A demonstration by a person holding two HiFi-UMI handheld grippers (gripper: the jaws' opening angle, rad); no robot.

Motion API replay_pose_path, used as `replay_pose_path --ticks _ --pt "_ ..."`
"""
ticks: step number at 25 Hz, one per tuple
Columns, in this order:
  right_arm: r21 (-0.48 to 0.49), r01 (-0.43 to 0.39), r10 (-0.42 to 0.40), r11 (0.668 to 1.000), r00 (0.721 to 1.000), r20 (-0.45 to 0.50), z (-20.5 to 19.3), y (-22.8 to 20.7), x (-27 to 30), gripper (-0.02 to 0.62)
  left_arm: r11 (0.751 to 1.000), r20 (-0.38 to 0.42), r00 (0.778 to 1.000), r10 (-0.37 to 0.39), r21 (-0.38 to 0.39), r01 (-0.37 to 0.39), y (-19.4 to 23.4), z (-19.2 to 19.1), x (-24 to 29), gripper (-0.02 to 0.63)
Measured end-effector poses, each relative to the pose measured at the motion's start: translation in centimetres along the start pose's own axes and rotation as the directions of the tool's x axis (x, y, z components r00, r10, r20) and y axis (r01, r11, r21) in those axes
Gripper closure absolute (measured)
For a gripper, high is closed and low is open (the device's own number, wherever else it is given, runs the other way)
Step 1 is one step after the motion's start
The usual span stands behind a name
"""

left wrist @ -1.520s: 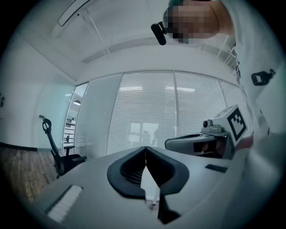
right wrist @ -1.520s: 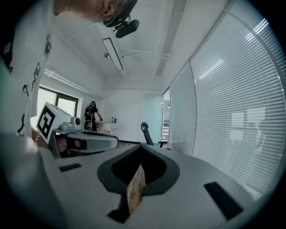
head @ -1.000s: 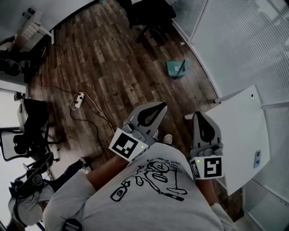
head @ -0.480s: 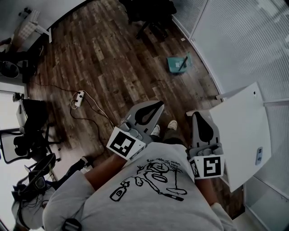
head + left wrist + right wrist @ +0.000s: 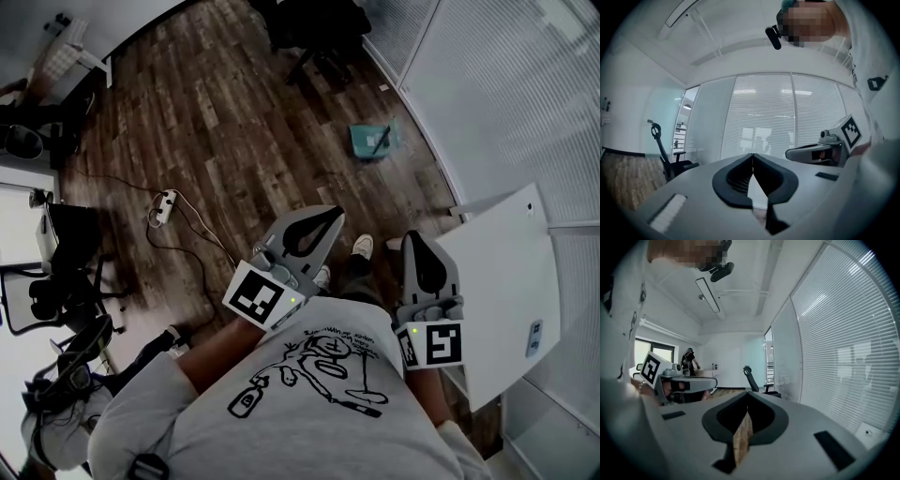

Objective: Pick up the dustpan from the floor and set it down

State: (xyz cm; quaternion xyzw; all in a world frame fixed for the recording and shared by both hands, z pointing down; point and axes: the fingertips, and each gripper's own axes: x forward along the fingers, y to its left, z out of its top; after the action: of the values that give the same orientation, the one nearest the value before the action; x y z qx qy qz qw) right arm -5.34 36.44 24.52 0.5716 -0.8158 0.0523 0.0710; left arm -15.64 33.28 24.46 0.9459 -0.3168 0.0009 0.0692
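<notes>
The teal dustpan [image 5: 373, 142] lies on the dark wooden floor beside the glass wall, far ahead of both grippers in the head view. My left gripper [image 5: 333, 216] is held in front of the body with its jaws shut and nothing between them. My right gripper [image 5: 415, 239] is beside it, also shut and empty. In the left gripper view the left gripper [image 5: 752, 157] has its tips touching and faces the blinds, with the right gripper [image 5: 820, 152] at its side. The right gripper [image 5: 747, 397] points along the glass wall; the dustpan shows in neither gripper view.
A white table [image 5: 506, 281] stands close on the right. A power strip [image 5: 167, 202] with its cable lies on the floor at the left. Office chairs stand at the top [image 5: 314, 28] and far left [image 5: 56, 281]. My shoe [image 5: 362, 246] shows below the grippers. A person [image 5: 690, 359] stands far off.
The person has stepped forward: the shoe has moved up the picture towards the dustpan. Both grippers stayed shut and went along with the body.
</notes>
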Motion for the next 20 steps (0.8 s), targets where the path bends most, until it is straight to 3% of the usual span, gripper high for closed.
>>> replay_pose_path --ticks 20 --pt "0.021 -0.011 0.011 1.000 1.000 -0.003 0.1 -14.2 5.0 0.591 1.000 -0.013 1.000 0.006 -0.004 -0.006 0.1 0.7 14.8 0.604"
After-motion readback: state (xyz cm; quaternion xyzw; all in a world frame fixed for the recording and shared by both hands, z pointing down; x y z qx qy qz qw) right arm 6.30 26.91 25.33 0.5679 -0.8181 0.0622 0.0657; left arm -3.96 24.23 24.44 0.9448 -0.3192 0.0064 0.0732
